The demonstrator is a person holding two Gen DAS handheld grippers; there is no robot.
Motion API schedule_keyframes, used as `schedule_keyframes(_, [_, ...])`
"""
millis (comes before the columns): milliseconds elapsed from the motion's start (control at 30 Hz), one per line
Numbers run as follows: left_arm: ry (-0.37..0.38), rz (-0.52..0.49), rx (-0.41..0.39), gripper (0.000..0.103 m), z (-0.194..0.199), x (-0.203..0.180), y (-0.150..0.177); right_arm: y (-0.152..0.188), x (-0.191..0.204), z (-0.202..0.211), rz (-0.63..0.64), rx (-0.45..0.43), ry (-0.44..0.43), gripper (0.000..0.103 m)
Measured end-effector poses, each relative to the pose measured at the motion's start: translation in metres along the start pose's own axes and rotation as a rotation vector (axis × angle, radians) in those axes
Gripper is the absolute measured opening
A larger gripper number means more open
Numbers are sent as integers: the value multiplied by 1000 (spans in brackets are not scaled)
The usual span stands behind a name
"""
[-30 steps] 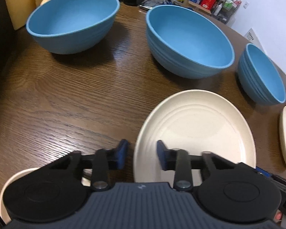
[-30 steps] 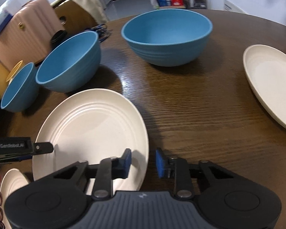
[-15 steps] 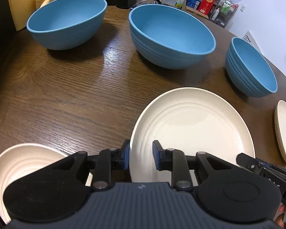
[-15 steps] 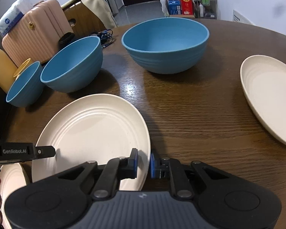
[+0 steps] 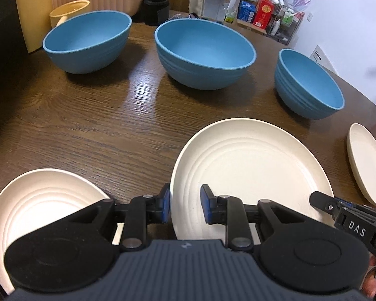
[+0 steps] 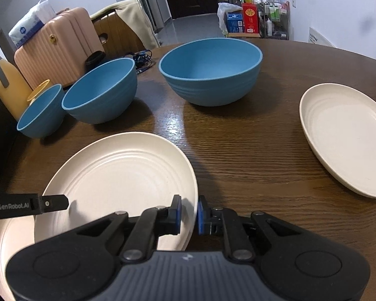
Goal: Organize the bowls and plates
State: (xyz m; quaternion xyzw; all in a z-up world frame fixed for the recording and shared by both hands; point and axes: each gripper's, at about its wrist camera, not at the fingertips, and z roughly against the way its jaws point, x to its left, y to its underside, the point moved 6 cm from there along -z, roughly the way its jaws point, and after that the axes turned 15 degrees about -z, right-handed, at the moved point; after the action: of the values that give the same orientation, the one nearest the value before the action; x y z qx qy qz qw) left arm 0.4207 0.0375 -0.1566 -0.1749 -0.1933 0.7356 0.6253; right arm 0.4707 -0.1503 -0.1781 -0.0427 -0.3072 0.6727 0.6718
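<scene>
Left gripper [image 5: 185, 207]: I have it clamped on the left rim of the large cream plate [image 5: 250, 175], one blue pad either side of the edge.
Right gripper [image 6: 188, 214]: I have it clenched on the same plate's right rim.
Large cream plate: held between my two grippers, above the wooden table [image 5: 100, 115], its left edge over part of a smaller cream plate [image 5: 37, 200].
Blue bowls: large bowl [image 5: 204, 50], medium bowl [image 5: 87, 39] and small bowl [image 5: 310, 82] stand apart in a row beyond the plate.
Third cream plate [image 6: 346, 135]: lies alone on the table, well to the right.
</scene>
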Motion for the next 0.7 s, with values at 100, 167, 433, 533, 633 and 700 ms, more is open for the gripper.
schedule_keyframes(100, [0,-11,-20,25,9,-3,4,3,-2,11,8,-15,-12,12])
schedule_keyframes(167, [2,-15,-33,25,15,-5,7,5,-2,16,15,-24,-19,12])
schedule_keyframes(433, [4,-18,-79,25,39,-9,20,14,-4,36,27,-47,-45,12])
schedule_keyframes(533, [6,-15,-92,25,48,-9,26,18,-5,45,36,-53,-56,13])
schedule_keyframes(633, [5,-11,-99,25,59,-9,33,24,-4,51,39,-51,-68,13])
schedule_keyframes(700, [3,-7,-103,25,65,-7,38,29,-3,57,40,-50,-76,13])
